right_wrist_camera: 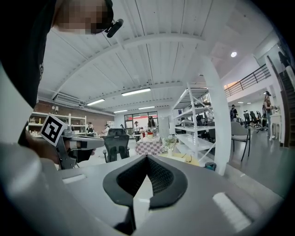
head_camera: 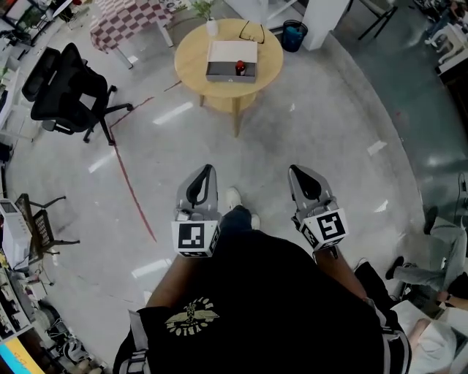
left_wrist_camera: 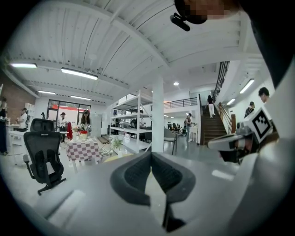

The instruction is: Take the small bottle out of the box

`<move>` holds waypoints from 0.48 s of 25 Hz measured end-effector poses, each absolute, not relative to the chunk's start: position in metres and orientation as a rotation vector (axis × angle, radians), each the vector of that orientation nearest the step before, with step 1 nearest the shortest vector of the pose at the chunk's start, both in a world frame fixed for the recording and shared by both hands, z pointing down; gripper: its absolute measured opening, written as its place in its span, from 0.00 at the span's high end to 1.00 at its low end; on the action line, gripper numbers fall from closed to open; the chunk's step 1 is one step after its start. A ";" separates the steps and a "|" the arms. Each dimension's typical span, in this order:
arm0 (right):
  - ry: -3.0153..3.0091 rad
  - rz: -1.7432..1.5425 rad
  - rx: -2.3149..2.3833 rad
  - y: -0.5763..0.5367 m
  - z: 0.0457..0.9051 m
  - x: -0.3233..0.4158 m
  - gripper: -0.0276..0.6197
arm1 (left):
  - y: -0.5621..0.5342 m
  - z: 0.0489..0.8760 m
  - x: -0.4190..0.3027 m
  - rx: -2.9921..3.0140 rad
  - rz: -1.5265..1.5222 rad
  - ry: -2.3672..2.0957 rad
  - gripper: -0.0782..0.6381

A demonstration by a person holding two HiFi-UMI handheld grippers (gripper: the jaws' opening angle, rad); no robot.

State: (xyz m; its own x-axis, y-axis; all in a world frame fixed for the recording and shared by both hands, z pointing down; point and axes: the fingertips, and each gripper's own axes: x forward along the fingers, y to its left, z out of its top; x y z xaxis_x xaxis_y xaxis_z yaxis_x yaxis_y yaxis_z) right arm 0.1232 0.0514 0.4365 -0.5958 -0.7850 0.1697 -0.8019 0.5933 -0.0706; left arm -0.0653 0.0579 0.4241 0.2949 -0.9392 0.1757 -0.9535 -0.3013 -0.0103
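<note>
In the head view a small dark bottle with a red top (head_camera: 240,69) stands in an open grey and white box (head_camera: 232,62) on a round wooden table (head_camera: 191,51) far ahead. My left gripper (head_camera: 210,170) and right gripper (head_camera: 294,171) hang side by side over the floor, well short of the table, both pointing towards it. Each has its jaws shut with nothing between them, as the left gripper (left_wrist_camera: 151,155) and the right gripper (right_wrist_camera: 146,157) show in their own views. The table's edge (right_wrist_camera: 186,161) peeks over the right jaws; the bottle is hidden there.
Glasses (head_camera: 252,32) and a small plant in a white vase (head_camera: 210,23) share the table. A blue bin (head_camera: 294,35) and a white pillar (head_camera: 322,18) stand behind it. A black office chair (head_camera: 66,91) and a checkered table (head_camera: 128,18) stand to the left. A person sits on the floor at the right (head_camera: 442,256).
</note>
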 end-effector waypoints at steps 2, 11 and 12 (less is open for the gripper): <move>-2.695 0.209 1.335 0.043 0.435 0.116 0.95 | 0.050 0.423 -0.072 2.445 0.221 -1.801 0.89; -2.678 0.160 1.347 -0.026 0.423 0.098 0.95 | -0.027 0.413 -0.092 2.461 0.169 -1.806 0.89; -2.676 0.150 1.360 -0.035 0.420 0.098 0.95 | -0.038 0.411 -0.092 2.470 0.162 -1.798 0.89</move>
